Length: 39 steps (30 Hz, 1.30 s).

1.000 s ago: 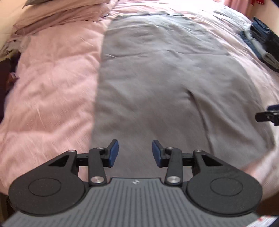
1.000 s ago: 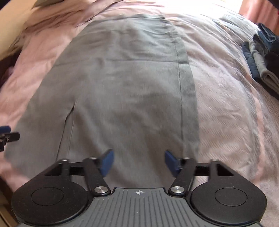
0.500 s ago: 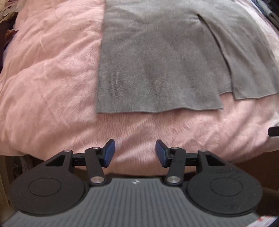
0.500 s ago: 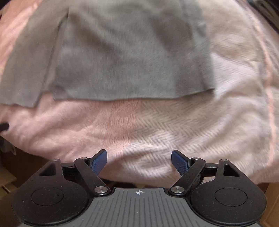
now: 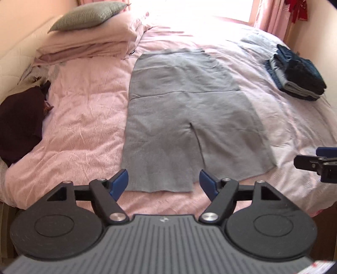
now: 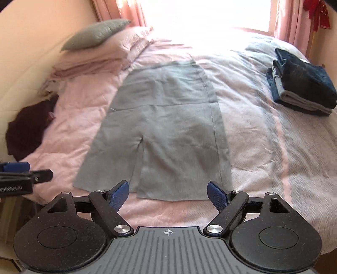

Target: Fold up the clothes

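A grey skirt with a slit at its near hem lies flat and spread out on the pink bed. My left gripper hovers above the near hem, its jaws opening, with nothing between them. My right gripper hangs above the hem's right part, open wide and empty. Each gripper shows at the edge of the other's view: the right gripper and the left gripper. Neither touches the cloth.
A stack of folded dark blue and grey clothes sits at the bed's right side. A dark maroon garment lies crumpled at the left. Pillows are piled at the head, with a window behind.
Both grippers have risen and drawn back from the skirt's hem, so the whole bed is now in view. The left jaws have spread wider; the right jaws stayed wide.
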Each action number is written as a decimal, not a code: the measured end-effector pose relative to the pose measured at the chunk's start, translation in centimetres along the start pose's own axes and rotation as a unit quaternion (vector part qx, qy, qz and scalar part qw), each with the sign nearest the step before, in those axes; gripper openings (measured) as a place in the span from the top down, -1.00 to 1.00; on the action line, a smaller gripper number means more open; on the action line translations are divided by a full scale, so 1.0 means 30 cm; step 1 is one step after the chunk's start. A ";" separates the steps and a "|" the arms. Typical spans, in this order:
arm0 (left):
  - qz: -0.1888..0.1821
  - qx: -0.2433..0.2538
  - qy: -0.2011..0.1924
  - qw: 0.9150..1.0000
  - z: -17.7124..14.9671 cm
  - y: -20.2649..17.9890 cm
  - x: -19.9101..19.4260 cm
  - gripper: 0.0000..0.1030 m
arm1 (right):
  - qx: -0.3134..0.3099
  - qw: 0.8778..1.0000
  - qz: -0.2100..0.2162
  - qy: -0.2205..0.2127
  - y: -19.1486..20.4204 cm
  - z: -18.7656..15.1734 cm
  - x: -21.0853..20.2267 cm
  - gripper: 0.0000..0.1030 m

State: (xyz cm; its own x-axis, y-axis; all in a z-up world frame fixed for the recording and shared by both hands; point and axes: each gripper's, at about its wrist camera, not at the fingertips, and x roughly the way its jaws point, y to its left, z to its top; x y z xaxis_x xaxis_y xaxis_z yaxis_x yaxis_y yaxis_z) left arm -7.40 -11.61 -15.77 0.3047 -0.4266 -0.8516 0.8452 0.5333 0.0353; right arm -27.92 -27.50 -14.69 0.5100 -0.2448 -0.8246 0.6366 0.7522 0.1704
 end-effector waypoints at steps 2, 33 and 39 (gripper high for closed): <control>0.005 -0.002 -0.001 1.000 -0.053 -0.034 -0.079 -0.44 | 0.002 1.000 0.003 0.006 0.006 -0.033 -0.070 -0.53; 0.010 0.026 -0.054 0.998 -0.239 -0.152 -0.440 -0.60 | -0.045 0.999 0.006 -0.030 0.067 -0.228 -0.380 -0.53; 0.013 0.019 -0.051 0.998 -0.243 -0.125 -0.439 -0.60 | -0.055 0.998 0.009 -0.026 0.085 -0.215 -0.368 -0.53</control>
State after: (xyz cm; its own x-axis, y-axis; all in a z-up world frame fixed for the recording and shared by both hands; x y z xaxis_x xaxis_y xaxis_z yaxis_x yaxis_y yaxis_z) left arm -17.78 -2.65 -8.48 0.3680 -0.4869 -0.7921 0.8518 0.5182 0.0772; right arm -35.65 -18.94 -8.63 0.5522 -0.2606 -0.7920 0.5619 0.8181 0.1226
